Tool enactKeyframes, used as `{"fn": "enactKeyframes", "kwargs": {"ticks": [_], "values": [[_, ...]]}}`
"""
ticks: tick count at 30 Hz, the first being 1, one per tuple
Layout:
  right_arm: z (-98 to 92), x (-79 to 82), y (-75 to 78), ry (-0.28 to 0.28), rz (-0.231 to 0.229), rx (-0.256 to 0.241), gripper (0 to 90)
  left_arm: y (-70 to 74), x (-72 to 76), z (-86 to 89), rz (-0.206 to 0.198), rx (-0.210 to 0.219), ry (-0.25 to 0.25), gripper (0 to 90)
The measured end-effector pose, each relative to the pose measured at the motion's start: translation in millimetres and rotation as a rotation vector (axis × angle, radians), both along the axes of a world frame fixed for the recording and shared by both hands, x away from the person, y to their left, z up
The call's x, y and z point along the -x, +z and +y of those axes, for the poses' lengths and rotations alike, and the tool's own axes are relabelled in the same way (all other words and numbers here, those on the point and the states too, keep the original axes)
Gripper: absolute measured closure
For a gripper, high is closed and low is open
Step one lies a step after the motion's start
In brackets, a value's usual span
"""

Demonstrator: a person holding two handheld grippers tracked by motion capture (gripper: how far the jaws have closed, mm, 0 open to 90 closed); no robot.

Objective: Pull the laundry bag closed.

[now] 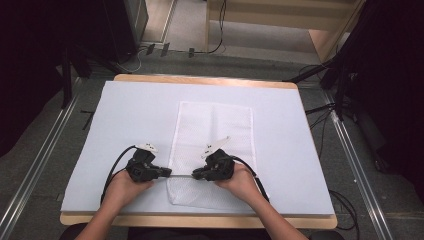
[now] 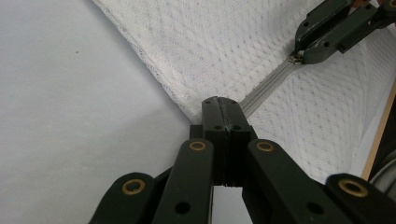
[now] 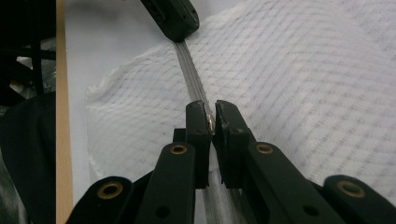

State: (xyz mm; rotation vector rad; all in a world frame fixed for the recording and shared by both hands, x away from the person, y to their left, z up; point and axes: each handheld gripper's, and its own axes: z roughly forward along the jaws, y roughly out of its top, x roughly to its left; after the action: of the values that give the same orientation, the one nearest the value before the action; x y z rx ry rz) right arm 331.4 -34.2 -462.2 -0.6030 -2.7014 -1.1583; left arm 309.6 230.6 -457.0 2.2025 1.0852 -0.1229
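Both forearms come in from the near edge, hands low over the table (image 1: 125,107), grippers pointing at each other. White mesh bag (image 1: 212,132) lies flat mid-table, long side running away from the person, near end by the front edge. A grey zip (image 1: 181,176) runs across it w/ the grippers at either end. Left gripper (image 2: 221,108): jaws fully together, pinching the zip end at the bag's edge. Right gripper (image 3: 211,116): jaws nearly together, thin gap, clamped on the zip pull (image 3: 211,122).

No readable text, label, brand or number anywhere.
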Motion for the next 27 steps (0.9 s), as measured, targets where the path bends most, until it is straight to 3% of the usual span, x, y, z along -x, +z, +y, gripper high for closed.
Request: {"fn": "enactKeyframes", "kwargs": {"ticks": [27], "values": [[-11.9, -1.0, 1.9, 0.0, 0.013, -0.001, 86.6, -0.2, -0.2, 0.8, 0.0, 0.001, -0.005, 90.0]]}}
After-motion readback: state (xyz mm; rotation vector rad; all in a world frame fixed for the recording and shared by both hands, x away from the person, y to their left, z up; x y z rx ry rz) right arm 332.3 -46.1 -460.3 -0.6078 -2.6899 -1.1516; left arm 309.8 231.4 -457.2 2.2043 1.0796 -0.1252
